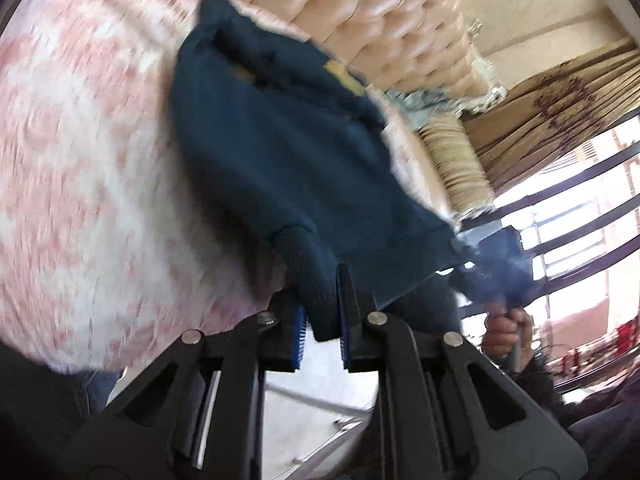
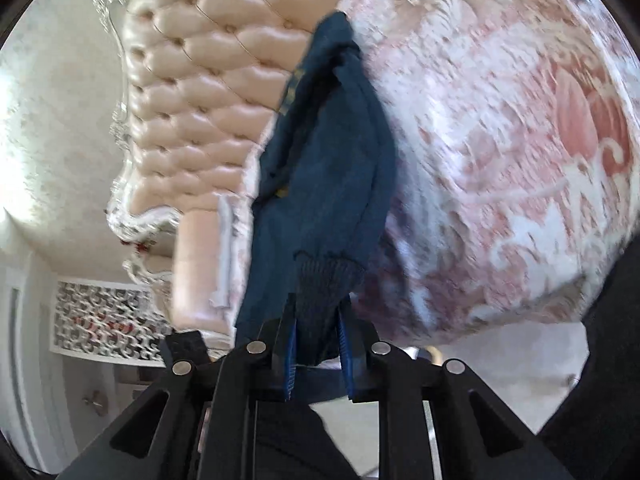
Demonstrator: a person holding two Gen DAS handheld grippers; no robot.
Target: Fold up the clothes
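Pink-and-white patterned bedspread [image 1: 80, 160] before a tufted beige headboard [image 2: 208, 92]; dark blue sweater [image 1: 288, 152] lifted above the bedspread, left gripper [image 1: 322, 320] pinching one ribbed cuff [image 1: 316, 280]; right gripper [image 2: 318, 344] pinching the other ribbed cuff [image 2: 324, 292], sweater hanging between them.

You're in a home bedroom: a bed with a pink-and-white floral bedspread [image 1: 80, 184], a tufted peach headboard [image 2: 208, 92] with ornate silver trim, patterned curtains [image 1: 552, 120] beside a barred window [image 1: 568, 208], and a white lattice-front cabinet [image 2: 104, 320].
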